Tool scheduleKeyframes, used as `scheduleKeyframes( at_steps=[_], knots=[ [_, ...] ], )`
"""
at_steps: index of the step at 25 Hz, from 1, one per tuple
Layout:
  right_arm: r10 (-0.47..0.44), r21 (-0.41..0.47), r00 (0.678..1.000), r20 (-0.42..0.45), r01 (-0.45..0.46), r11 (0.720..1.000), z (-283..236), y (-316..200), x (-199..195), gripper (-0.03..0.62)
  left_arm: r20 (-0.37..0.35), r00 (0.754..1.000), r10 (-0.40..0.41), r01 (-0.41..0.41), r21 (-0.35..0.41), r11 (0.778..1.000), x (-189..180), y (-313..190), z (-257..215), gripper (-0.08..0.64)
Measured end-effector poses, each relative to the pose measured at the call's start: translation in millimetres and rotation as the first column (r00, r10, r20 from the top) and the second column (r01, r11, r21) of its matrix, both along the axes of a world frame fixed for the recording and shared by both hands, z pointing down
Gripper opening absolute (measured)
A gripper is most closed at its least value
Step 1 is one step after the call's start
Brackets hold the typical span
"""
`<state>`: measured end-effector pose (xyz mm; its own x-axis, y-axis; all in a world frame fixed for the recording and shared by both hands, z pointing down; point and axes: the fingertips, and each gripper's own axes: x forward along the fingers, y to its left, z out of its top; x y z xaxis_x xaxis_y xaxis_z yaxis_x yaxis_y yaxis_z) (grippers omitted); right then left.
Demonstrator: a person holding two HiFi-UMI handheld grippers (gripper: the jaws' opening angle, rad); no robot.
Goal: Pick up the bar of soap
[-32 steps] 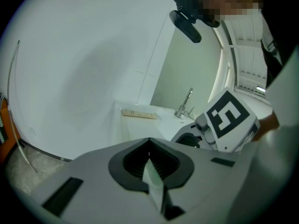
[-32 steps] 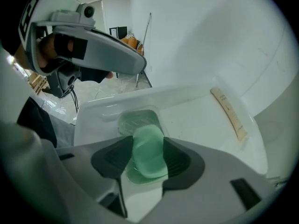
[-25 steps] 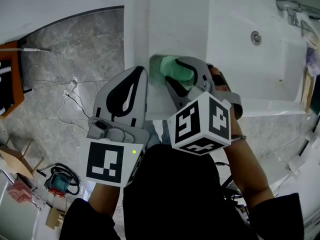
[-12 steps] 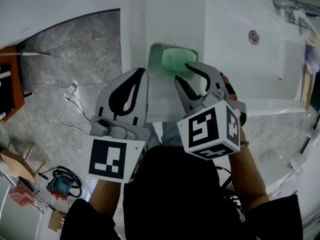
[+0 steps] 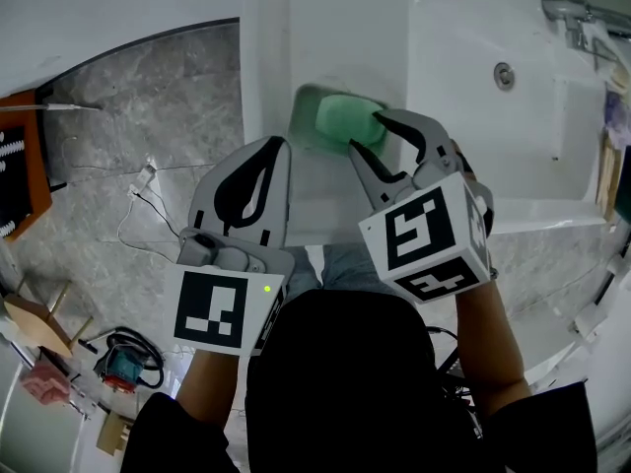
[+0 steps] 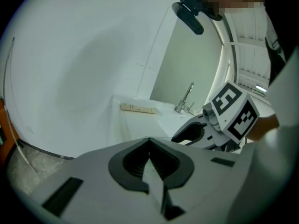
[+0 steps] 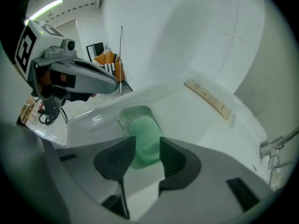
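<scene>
A green bar of soap [image 5: 342, 118] lies in a clear dish [image 5: 304, 116] on the white ledge to the left of the basin. My right gripper [image 5: 367, 131] points steeply down at the soap's right edge. Its jaws have just been opening. In the right gripper view the soap [image 7: 145, 136] shows through the gap of the right gripper [image 7: 147, 144], and the pads do not press on it. My left gripper [image 5: 279, 151] hovers at the ledge's front, left of the right one. In the left gripper view the left gripper [image 6: 149, 147] is shut with nothing in it.
The white basin [image 5: 513, 136] with its overflow hole [image 5: 504, 74] and a chrome tap [image 5: 572, 13] lies to the right. A beige strip [image 7: 208, 98] rests on the ledge by the wall. Grey marble floor [image 5: 148, 116] with cables and a blue tool [image 5: 113, 363] is on the left.
The right gripper, whose jaws stood around the soap, has drawn back to the right. The soap now lies bare in its dish. The left gripper has stayed put.
</scene>
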<state>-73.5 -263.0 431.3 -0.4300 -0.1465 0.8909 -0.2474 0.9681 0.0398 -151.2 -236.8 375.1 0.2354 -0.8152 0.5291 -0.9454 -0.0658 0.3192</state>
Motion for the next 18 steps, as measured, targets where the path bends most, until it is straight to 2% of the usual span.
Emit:
scheduleKeyframes(
  at_steps=[3, 6, 9, 13, 18],
  knots=[
    [-0.07, 0.041, 0.996, -0.063, 0.072, 0.997, 4, -2, -5, 0.178, -0.002, 1.0, -0.001, 0.001, 0.0, 1.0, 0, -1, 1, 0.006],
    [-0.167, 0.068, 0.976, -0.14, 0.178, 0.982, 7, 2, -11, 0.186, -0.004, 1.0, -0.001, 0.001, 0.001, 1.0, 0, -3, 0, 0.006],
    [-0.239, 0.046, 0.955, -0.175, 0.25, 0.967, 10, 6, -13, 0.186, -0.007, 1.0, -0.002, 0.002, 0.0, 1.0, 0, -4, 0, 0.006],
    [-0.224, -0.015, 0.963, -0.15, 0.225, 0.974, 8, 6, -13, 0.192, -0.009, 1.0, -0.016, 0.016, -0.006, 1.0, -6, -1, 2, 0.006],
    [-0.127, -0.05, 0.987, -0.101, 0.123, 0.991, 5, 6, -7, 0.192, -0.001, 1.0, -0.019, 0.019, -0.012, 1.0, -15, 1, 2, 0.006]
  ],
)
